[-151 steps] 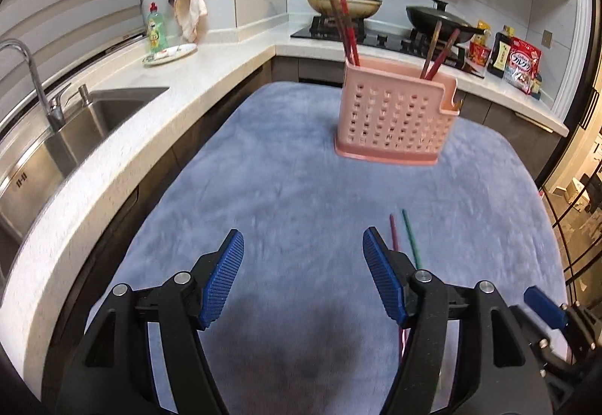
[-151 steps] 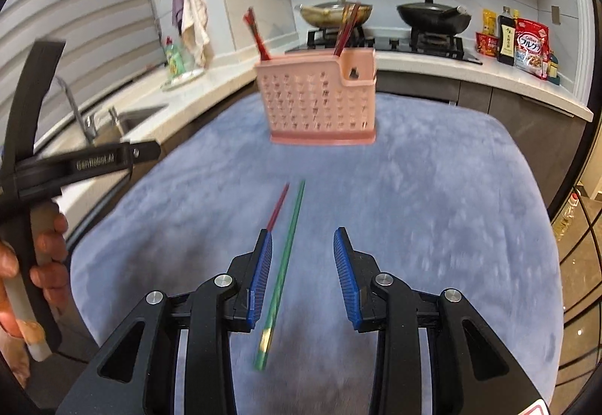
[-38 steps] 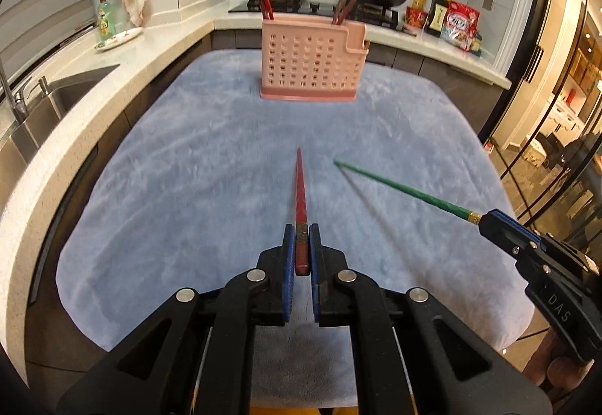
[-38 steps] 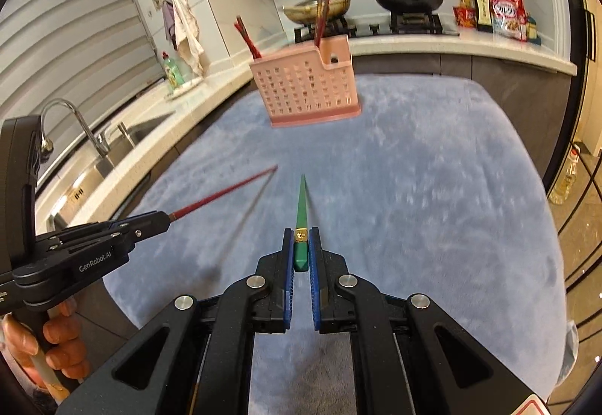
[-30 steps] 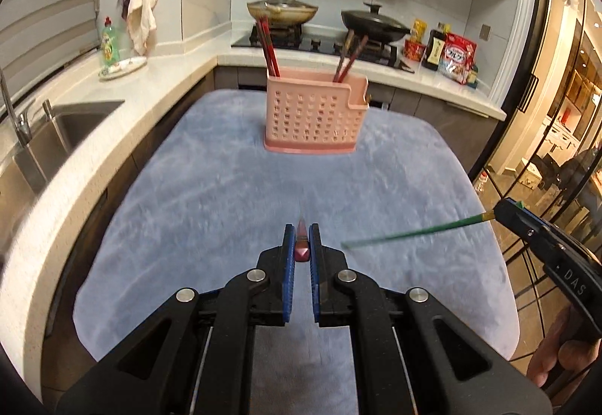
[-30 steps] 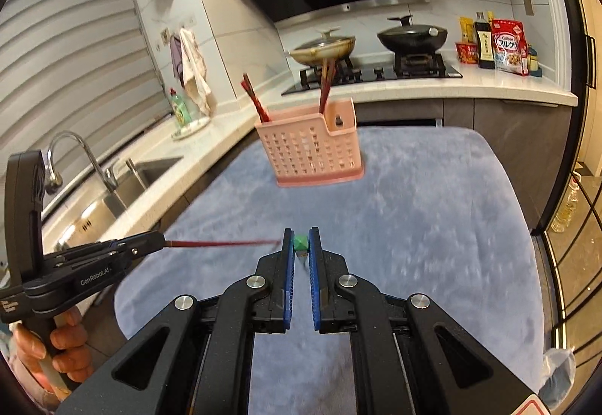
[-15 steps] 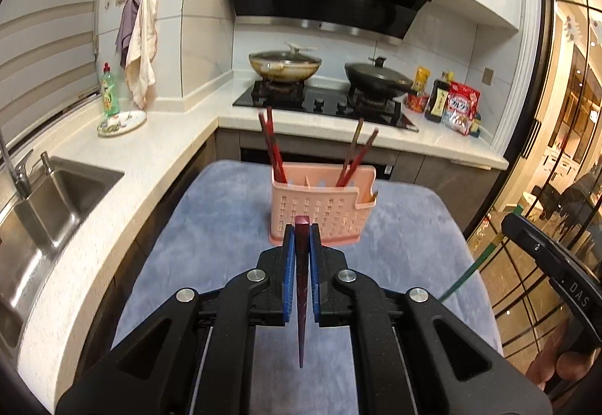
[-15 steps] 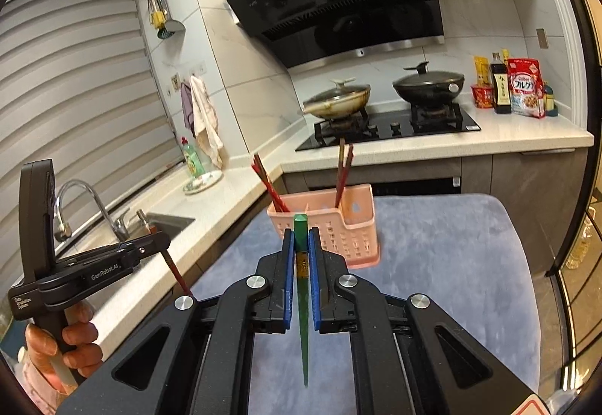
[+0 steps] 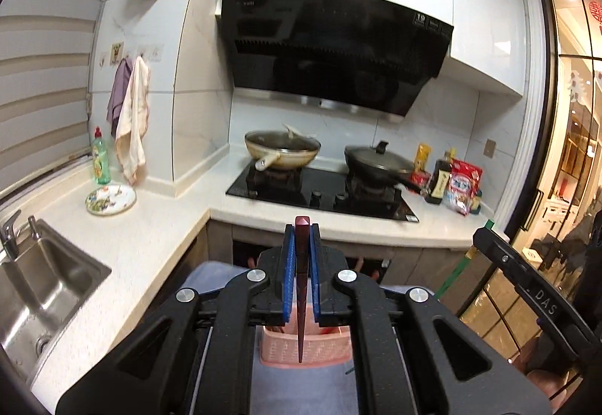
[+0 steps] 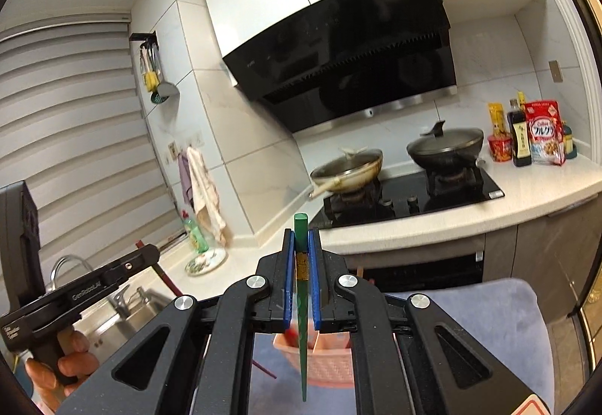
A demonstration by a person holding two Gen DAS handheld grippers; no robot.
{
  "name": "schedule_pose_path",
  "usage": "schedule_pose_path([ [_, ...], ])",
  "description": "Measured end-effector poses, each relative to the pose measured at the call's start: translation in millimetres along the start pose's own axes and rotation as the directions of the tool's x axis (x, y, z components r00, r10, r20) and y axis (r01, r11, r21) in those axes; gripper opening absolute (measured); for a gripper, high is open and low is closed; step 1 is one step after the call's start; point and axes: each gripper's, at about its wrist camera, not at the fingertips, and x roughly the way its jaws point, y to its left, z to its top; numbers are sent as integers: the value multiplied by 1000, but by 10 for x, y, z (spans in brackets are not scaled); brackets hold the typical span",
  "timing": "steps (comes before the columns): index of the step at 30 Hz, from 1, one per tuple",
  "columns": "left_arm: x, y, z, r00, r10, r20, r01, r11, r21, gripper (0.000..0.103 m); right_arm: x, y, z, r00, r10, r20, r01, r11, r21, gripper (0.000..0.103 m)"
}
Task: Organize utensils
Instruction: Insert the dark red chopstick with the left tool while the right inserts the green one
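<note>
Above the pink basket (image 9: 304, 349), your left hand-held gripper (image 9: 301, 257) clamps the red chopstick (image 9: 301, 302); the right hand-held gripper (image 10: 301, 264) clamps the green chopstick (image 10: 302, 321), arms hiding the basket.

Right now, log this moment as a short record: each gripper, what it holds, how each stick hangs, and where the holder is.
left gripper: shut on red chopstick
right gripper: shut on green chopstick
red chopstick: gripped near its thick end, thin tip hanging down
green chopstick: gripped near its thick end, thin tip hanging down
pink holder: on the blue cloth, below both grippers, already holding chopsticks
</note>
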Motion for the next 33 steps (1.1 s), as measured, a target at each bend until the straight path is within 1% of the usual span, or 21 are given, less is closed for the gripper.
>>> schedule_pose_path([
  [5, 279, 16, 146, 1000, 14, 26, -14, 1000, 6, 7, 402, -27, 200, 999, -25, 34, 25, 1000, 0, 7],
  [10, 635, 70, 92, 1000, 18, 8, -18, 1000, 8, 7, 773, -93, 154, 998, -56, 11, 56, 998, -5, 7],
  [12, 743, 96, 40, 1000, 21, -7, -21, 1000, 9, 7, 889, -120, 91, 998, -65, -8, 65, 998, -8, 7],
  [19, 1109, 195, -264, 996, 20, -82, -21, 1000, -6, 7, 1249, -271, -304, 991, -85, -100, 85, 996, -7, 7],
  [24, 1275, 245, -466, 990, 25, -138, -27, 1000, -13, 7, 1428, -360, -588, 981, -97, -168, 98, 995, 2, 7],
  [28, 1306, 247, -571, 988, 44, -151, -45, 999, -3, 8, 1505, -399, -758, 972, -105, -212, 106, 994, -7, 7],
  [30, 1293, 238, -595, 987, 58, -148, -58, 998, 7, 8, 1497, -419, -799, 969, -109, -219, 111, 994, -4, 14],
  [31, 1281, 231, -604, 987, 67, -147, -66, 998, 14, 10, 1477, -426, -812, 969, -113, -220, 115, 993, -3, 14],
  [32, 1270, 227, -607, 986, 72, -149, -70, 997, 16, 17, 1461, -431, -814, 969, -114, -221, 116, 993, -3, 14],
  [33, 1257, 224, -613, 986, 74, -151, -73, 997, 16, 21, 1439, -434, -815, 968, -114, -221, 117, 993, -2, 14],
])
